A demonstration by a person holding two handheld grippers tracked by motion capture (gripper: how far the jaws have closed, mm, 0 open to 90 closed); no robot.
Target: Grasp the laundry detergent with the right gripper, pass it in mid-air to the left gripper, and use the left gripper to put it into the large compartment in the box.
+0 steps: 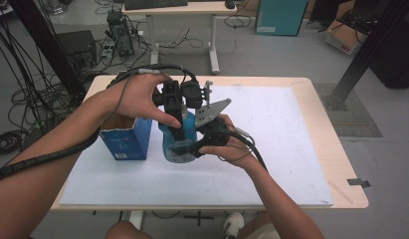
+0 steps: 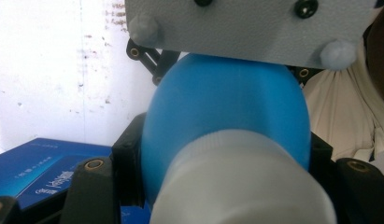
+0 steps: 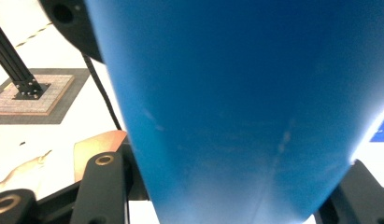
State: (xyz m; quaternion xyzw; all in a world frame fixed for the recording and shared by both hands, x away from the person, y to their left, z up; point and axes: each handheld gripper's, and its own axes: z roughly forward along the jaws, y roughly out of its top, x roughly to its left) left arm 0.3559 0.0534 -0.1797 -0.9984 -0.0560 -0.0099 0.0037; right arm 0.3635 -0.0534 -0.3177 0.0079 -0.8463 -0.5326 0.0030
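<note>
Both claws, left claw (image 1: 179,124) and right claw (image 1: 192,147), pinched the blue bottle (image 1: 179,144) at frame centre; uneven pulling could tip it onto the box (image 1: 126,139).

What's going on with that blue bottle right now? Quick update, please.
Left tool clamped at the white cap. Right tool clamped on the blue bottle body. Blue box close beside, left.

Left gripper (image 1: 176,110) and right gripper (image 1: 204,142) are held close together at centre; jaws apparently clamped.
</note>
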